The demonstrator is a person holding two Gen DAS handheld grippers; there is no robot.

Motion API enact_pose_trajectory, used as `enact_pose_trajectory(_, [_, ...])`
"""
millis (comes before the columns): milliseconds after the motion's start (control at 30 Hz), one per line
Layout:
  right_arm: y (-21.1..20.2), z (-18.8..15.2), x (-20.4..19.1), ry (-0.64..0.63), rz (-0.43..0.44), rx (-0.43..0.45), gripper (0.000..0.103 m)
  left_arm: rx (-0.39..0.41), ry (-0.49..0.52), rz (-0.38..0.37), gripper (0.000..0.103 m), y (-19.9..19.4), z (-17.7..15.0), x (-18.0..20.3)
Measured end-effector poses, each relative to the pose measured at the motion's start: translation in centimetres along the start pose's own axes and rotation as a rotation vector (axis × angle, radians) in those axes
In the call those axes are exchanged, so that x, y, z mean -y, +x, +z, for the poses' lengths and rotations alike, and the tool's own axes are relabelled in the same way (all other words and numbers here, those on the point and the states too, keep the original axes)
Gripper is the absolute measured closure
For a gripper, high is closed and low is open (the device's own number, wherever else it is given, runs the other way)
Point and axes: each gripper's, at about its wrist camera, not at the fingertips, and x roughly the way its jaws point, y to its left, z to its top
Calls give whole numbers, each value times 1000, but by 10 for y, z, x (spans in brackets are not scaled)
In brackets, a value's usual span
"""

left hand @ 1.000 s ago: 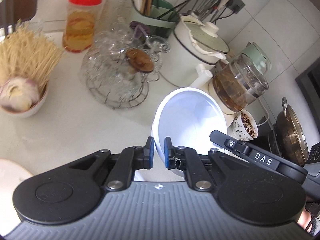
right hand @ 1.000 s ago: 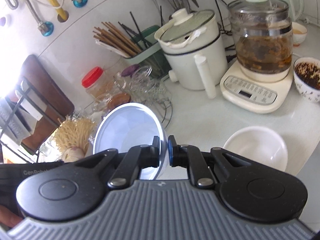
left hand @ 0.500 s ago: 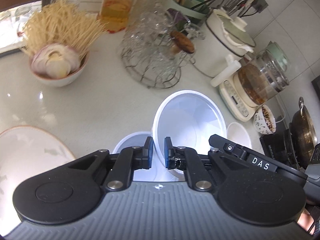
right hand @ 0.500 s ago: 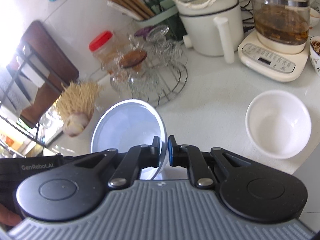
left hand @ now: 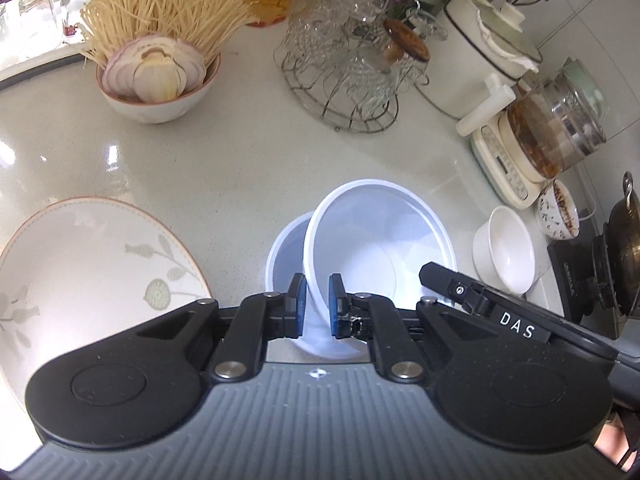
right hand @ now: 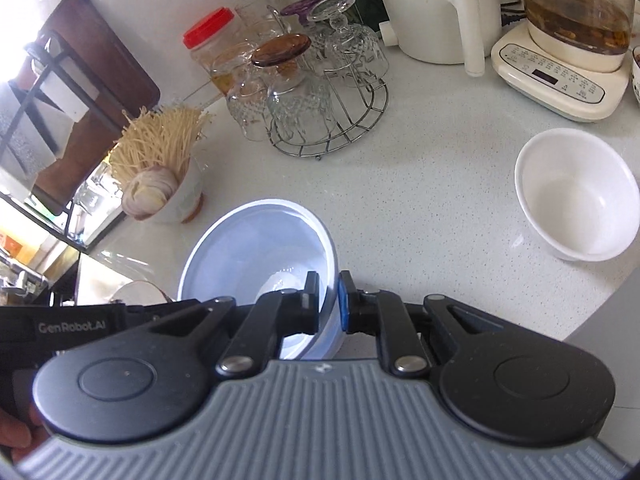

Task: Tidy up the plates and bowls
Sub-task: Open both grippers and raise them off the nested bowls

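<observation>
A: Left wrist shows our left gripper (left hand: 317, 304) and right gripper (right hand: 328, 306) both clenched on the white bowl (left hand: 380, 240), tilted over another bowl (left hand: 285, 248).

B: We level it, lower gently, then release.

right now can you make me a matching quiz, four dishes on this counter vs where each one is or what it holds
1. white plastic bowl
2. leaf-pattern plate
3. small ceramic bowl
4. patterned bowl

a. holds noodles and onion
b. gripped at the rim by the left tongs
c. empty, beside the kettle base
d. flat at the counter's left

Pairs: 1-b, 2-d, 3-c, 4-a
</observation>
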Motion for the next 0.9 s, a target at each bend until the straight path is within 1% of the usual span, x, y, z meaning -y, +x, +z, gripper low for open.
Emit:
enact_pose_trajectory(133, [0, -4, -1, 3, -5, -2, 89, -17, 19, 19, 91, 0, -1, 1])
enact_pose_trajectory(267, [2, -3, -3, 5, -4, -2, 89, -17, 31, 37, 89, -1, 0, 3])
enact_pose_trajectory(300, [1, -3, -4, 3, -3, 0, 89, -21, 28, 38, 84, -1, 0, 3])
enact_pose_trajectory(333, [1, -3, -4, 2, 0, 2, 89, -18, 25, 38, 76, -4, 1, 4])
enact_pose_trajectory(367, [0, -3, -5, 2, 3, 5, 89, -6, 28, 42, 71, -7, 1, 5])
enact_pose_trajectory(400, [-2, -2, -5, 0, 4, 6, 89, 7, 36, 48, 60, -11, 0, 7])
enact_pose_trajectory(433, [-4, -1, -6, -3, 0, 9, 89, 18, 43, 58, 52, -14, 1, 9])
enact_pose_trajectory(467, [-8, 0, -6, -7, -1, 18, 89, 27, 45, 63, 50, -17, 1, 10])
enact_pose_trajectory(633, [-21, 8, -2, -6, 14, 48, 89, 63, 59, 77, 49, -29, 7, 18])
enact_pose_trajectory(800, [-27, 15, 5, -40, 4, 77, 89, 109, 91, 95, 49, -35, 13, 33])
enact_pose_trajectory(867, [-30, 17, 7, -64, -18, 96, 89, 125, 109, 99, 48, -36, 15, 39])
enact_pose_trajectory(900, [-32, 18, 7, -75, -24, 106, 89, 133, 125, 106, 46, -36, 16, 42])
